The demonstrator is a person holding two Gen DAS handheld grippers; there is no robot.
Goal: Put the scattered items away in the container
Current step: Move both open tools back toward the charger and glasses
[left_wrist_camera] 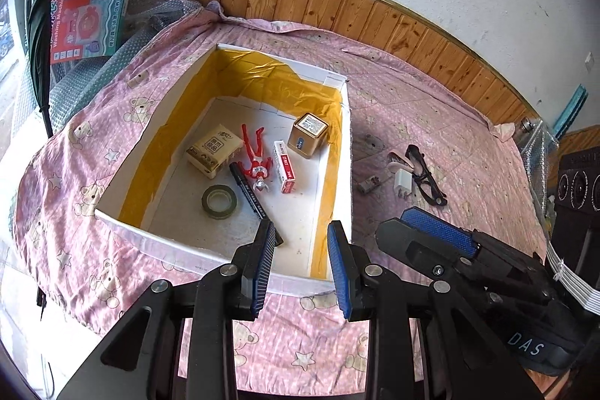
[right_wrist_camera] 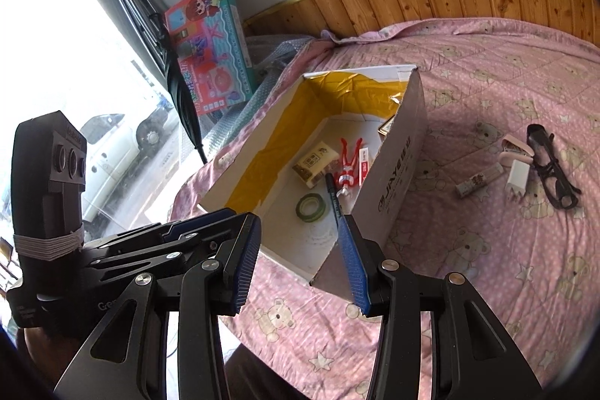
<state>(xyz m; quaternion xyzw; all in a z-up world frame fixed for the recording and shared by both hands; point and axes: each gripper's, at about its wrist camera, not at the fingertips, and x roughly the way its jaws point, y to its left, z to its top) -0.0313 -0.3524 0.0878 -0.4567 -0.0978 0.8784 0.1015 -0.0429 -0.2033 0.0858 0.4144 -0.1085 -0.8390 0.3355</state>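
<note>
On the pink bedsheet (left_wrist_camera: pixel 431 107) stands one white box (left_wrist_camera: pixel 157 242) with yellow tape on its inner walls, and six things lie inside it. From left to right they are one tissue pack (left_wrist_camera: pixel 214 151), one roll of green tape (left_wrist_camera: pixel 220 202), one black marker (left_wrist_camera: pixel 252 201), one red toy figure (left_wrist_camera: pixel 255 160), one red and white small carton (left_wrist_camera: pixel 285 167) and one gold tin (left_wrist_camera: pixel 307 135). To the right of the box four things are scattered on the sheet: one small printed tube (right_wrist_camera: pixel 479 183), one pink stapler (right_wrist_camera: pixel 516 147), one white charger (right_wrist_camera: pixel 518 177) and one pair of black glasses (right_wrist_camera: pixel 555 171). The left gripper (left_wrist_camera: pixel 300 268) is spread and empty, just over the near wall of the box. The right gripper (right_wrist_camera: pixel 300 261) is also spread and holds nothing, at the near right corner of the box, well apart from the scattered things far to its right.
</note>
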